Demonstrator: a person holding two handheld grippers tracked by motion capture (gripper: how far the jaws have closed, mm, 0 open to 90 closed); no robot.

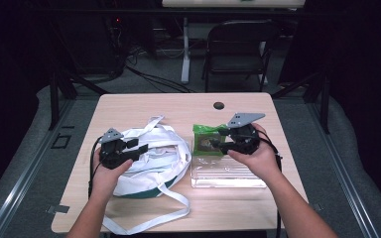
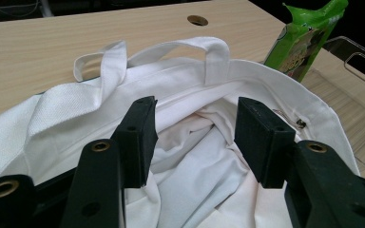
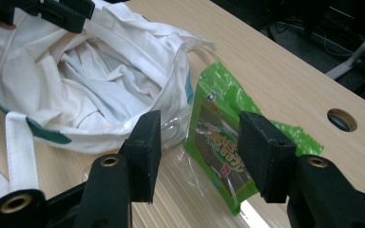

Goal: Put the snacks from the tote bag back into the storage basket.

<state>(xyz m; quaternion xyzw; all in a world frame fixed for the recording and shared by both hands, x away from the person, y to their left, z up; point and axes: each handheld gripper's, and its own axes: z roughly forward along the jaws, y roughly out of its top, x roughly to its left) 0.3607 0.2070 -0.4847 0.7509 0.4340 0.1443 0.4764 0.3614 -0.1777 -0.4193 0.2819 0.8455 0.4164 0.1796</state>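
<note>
A white tote bag [image 1: 154, 166] with long straps lies open on the left half of the wooden table [image 1: 144, 106]. My left gripper [image 1: 139, 145] hovers at the bag's mouth, jaws apart; in the left gripper view [image 2: 195, 137] only the crumpled white lining [image 2: 190, 156] shows between them. A green snack packet [image 1: 206, 141] leans at the left end of a clear plastic tray [image 1: 228, 176]. My right gripper [image 1: 219, 145] is right beside the packet. In the right gripper view [image 3: 199, 152] its jaws stand wide, the packet [image 3: 218, 137] just beyond them and not pinched.
A round cable hole [image 1: 219, 105] sits near the table's far edge. One bag strap [image 1: 149, 220] trails to the near edge. A folding chair [image 1: 238, 49] and a table leg stand behind the table. The left gripper [image 3: 52, 12] is at the bag's far rim in the right gripper view.
</note>
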